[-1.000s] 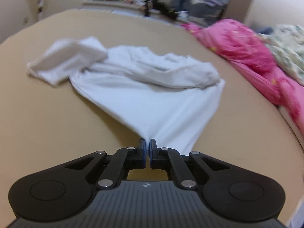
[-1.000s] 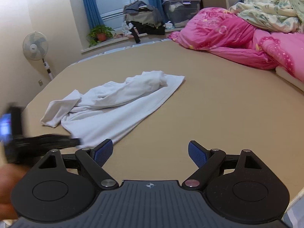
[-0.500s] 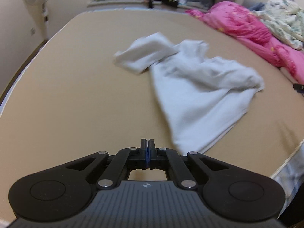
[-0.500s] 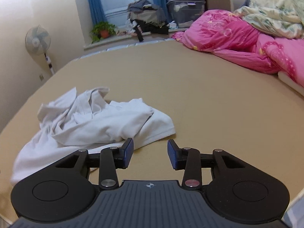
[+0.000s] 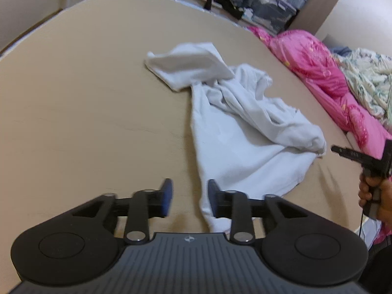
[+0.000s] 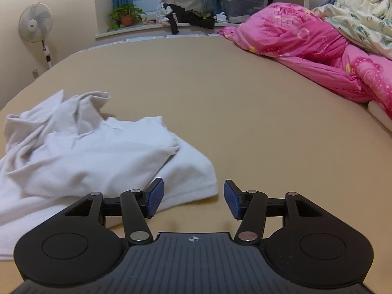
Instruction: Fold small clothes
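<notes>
A crumpled white shirt [image 5: 245, 132] lies on the tan bed sheet [image 5: 85, 110]. My left gripper [image 5: 188, 199] is open; the shirt's near corner lies just at its right finger, not held. In the right wrist view the shirt [image 6: 85, 152] lies left of centre, its hem corner just ahead of my open, empty right gripper [image 6: 193, 197]. The right gripper also shows at the right edge of the left wrist view [image 5: 367, 161], in a hand.
A pink quilt [image 6: 318, 49] and a floral blanket [image 6: 362, 12] are bunched along the right side of the bed. A fan [image 6: 35, 27], a potted plant [image 6: 125, 17], piled clothes and a storage box [image 6: 242, 2] stand by the far window.
My left gripper opened and let go of the shirt corner it was pinching. The shirt dropped into a heap. My right gripper moved in close to the shirt's hem and opened wider.
</notes>
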`<action>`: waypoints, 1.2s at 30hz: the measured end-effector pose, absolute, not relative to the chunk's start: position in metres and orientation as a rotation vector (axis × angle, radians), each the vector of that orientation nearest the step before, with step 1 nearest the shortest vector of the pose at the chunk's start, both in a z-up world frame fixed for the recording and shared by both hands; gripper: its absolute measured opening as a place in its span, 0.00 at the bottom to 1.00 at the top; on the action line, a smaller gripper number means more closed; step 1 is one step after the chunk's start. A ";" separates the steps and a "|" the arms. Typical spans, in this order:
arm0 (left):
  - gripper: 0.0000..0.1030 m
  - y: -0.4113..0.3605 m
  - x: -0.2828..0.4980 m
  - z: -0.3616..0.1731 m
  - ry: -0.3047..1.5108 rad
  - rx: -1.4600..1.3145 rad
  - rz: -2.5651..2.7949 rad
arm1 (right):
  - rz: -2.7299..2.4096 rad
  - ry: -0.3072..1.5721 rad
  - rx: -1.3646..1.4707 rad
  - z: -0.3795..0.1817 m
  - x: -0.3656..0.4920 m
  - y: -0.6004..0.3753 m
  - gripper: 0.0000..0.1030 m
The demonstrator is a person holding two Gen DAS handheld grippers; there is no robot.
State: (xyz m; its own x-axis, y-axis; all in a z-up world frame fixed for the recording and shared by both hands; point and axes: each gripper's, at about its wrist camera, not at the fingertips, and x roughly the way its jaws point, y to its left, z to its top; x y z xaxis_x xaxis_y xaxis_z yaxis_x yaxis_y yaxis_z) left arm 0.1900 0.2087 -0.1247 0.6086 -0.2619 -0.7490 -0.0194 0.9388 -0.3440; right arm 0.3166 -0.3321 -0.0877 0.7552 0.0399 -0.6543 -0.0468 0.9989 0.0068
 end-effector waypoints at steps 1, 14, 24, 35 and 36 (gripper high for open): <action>0.43 0.204 0.192 -0.133 0.922 -0.334 -0.149 | 0.048 0.716 -0.018 -0.092 0.325 -0.334 0.61; 0.54 0.185 0.220 -0.166 0.980 -0.369 -0.127 | 0.153 0.726 -0.016 -0.141 0.372 -0.338 0.73; 0.05 0.164 0.222 -0.170 0.934 -0.278 -0.183 | 0.249 0.742 0.166 -0.122 0.349 -0.329 0.09; 0.03 0.230 0.115 -0.075 0.711 -0.402 -0.245 | 0.348 0.738 0.369 -0.031 0.223 -0.369 0.06; 0.03 0.233 0.101 -0.075 0.721 -0.409 -0.258 | 0.350 0.754 0.355 -0.031 0.207 -0.372 0.06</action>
State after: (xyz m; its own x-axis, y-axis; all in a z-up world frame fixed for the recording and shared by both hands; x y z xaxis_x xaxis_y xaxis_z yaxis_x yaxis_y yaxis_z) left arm 0.1007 0.2333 -0.0749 0.7247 -0.3656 -0.5841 0.0888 0.8901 -0.4469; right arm 0.2070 -0.3723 -0.0306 0.6772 0.4290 -0.5978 -0.1789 0.8840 0.4318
